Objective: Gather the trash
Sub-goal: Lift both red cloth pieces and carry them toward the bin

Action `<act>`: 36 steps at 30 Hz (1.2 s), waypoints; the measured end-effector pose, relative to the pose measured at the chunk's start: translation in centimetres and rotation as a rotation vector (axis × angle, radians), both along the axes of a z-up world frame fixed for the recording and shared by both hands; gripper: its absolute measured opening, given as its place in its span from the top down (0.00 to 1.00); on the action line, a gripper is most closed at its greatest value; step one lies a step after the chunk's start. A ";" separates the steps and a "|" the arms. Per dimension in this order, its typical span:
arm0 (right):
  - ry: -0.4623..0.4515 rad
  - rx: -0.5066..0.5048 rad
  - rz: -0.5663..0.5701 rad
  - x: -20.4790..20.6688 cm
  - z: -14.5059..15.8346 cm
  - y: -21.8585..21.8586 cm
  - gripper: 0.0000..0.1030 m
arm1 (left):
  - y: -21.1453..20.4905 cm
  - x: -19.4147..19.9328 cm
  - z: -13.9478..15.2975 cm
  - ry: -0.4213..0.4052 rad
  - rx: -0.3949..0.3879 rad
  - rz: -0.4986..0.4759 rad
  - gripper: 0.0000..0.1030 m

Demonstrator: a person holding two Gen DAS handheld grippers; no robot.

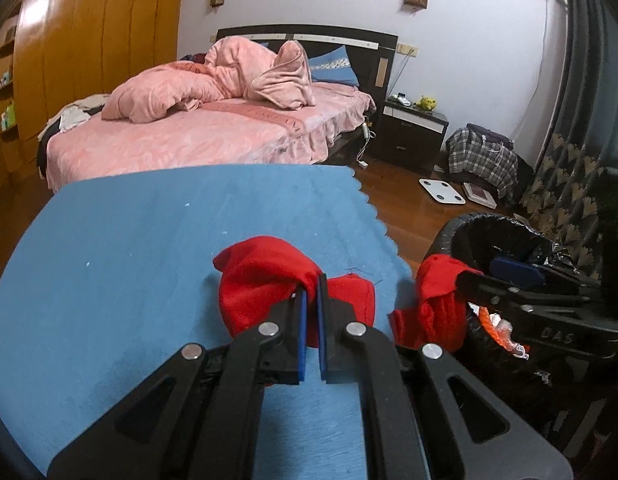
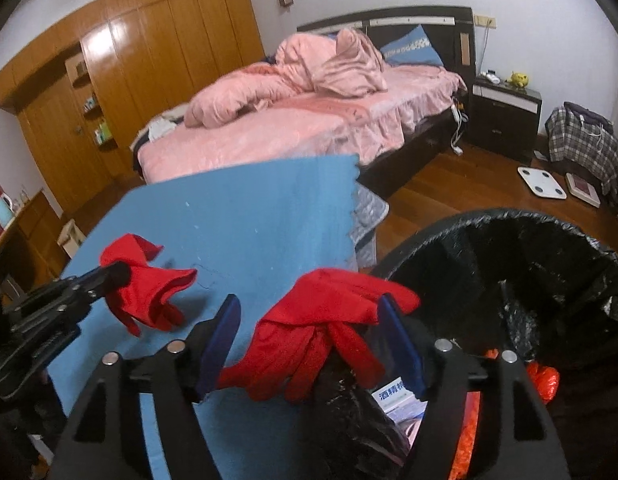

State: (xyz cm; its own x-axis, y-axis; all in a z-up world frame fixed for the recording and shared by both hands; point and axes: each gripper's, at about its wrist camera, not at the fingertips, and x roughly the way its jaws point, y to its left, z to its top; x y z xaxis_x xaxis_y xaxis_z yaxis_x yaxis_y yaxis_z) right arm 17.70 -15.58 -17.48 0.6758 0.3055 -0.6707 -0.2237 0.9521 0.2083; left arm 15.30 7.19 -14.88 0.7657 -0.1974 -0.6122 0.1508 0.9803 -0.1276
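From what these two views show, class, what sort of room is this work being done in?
Most likely a lived-in bedroom: a bed with pink bedding, a dark nightstand beside it, and a wooden wardrobe along the wall.

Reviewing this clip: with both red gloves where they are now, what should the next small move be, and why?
Probably carry the left gripper across to the black-lined bin. Its jaws are shut on one red glove over the blue mat, while the right gripper stands open, its glove draped at the bin's edge.
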 end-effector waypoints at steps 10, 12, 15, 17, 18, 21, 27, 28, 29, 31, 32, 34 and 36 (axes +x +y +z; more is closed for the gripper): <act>0.066 -0.003 0.073 0.0 -1.0 0.9 0.97 | 0.6 0.5 -0.2 0.011 -0.016 0.006 0.96; 0.043 0.016 0.074 -0.4 -0.3 0.6 0.97 | 0.4 0.4 0.1 0.007 -0.017 0.005 0.96; 0.002 0.064 0.070 -0.7 1.7 0.1 0.97 | 0.1 0.2 0.8 -0.009 -0.021 0.002 0.96; -0.019 0.079 0.072 -0.8 2.7 -0.2 0.97 | -0.2 0.1 1.5 -0.020 -0.022 -0.001 0.96; -0.040 0.095 0.072 -1.2 3.7 -0.5 0.97 | -0.3 0.1 1.9 -0.028 -0.025 -0.004 0.96; -0.078 0.117 0.071 -1.5 5.4 -1.0 0.97 | -1.1 -0.1 3.0 -0.052 -0.027 -0.016 0.96; -0.061 0.101 0.081 -1.1 5.2 -0.7 0.97 | -1.6 -0.4 3.3 -0.062 -0.026 -0.027 0.96; -0.051 0.103 0.082 -1.0 4.9 -0.6 0.97 | -1.6 -0.5 3.1 -0.057 -0.023 -0.027 0.96; -0.038 0.105 0.083 -1.0 4.5 -0.6 0.97 | -1.5 -0.5 2.6 -0.048 -0.019 -0.025 0.96; -0.003 0.107 0.095 -0.8 3.4 -0.1 0.97 | -1.2 -0.6 2.1 -0.037 -0.008 -0.019 0.96; 0.010 0.099 0.104 -0.8 2.9 0.2 0.97 | -1.0 -0.6 1.7 -0.026 0.000 -0.015 0.96; 0.039 0.064 0.114 -0.5 1.7 1.1 0.93 | -0.6 -0.6 1.1 -0.012 -0.003 -0.007 0.96; 0.060 0.042 0.108 0.0 0.8 1.6 0.88 | -0.2 -0.5 0.6 0.000 -0.005 0.002 0.96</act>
